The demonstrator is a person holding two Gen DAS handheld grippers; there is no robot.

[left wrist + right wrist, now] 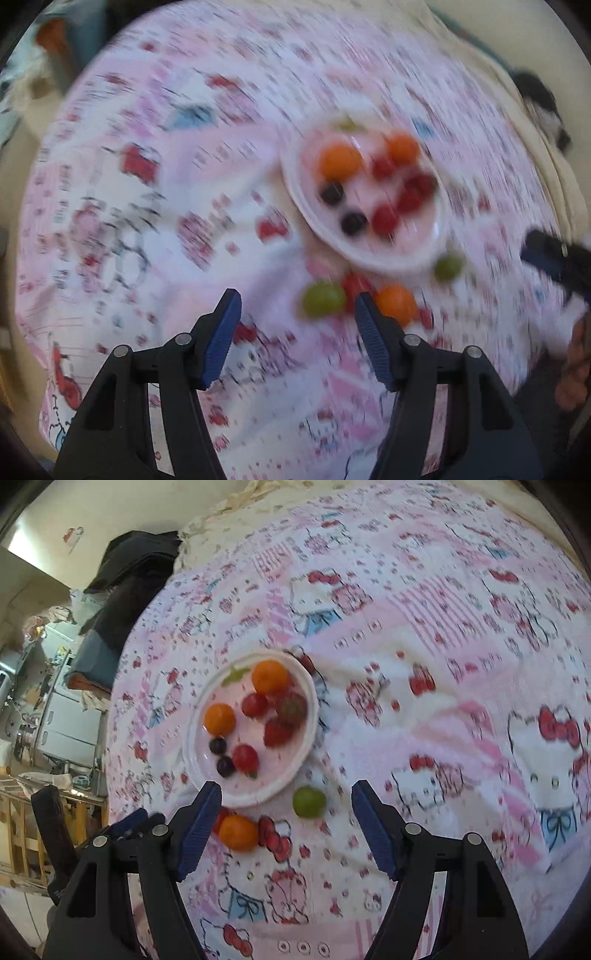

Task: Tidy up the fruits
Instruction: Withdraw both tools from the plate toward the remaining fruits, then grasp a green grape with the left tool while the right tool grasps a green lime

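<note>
Left to right: the left hand-held gripper (297, 306) is held open and empty over a loose green fruit (324, 298); the right hand-held gripper (286, 797), likewise open, is poised near another (309, 801), both outside the plate (195, 746) where fruit is gathered.

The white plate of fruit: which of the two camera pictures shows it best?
The right wrist view. There the white plate is fairly sharp, so the oranges, red fruits and dark berries on it can be told apart. The left wrist view shows the same plate whole, but smeared by motion blur.
</note>
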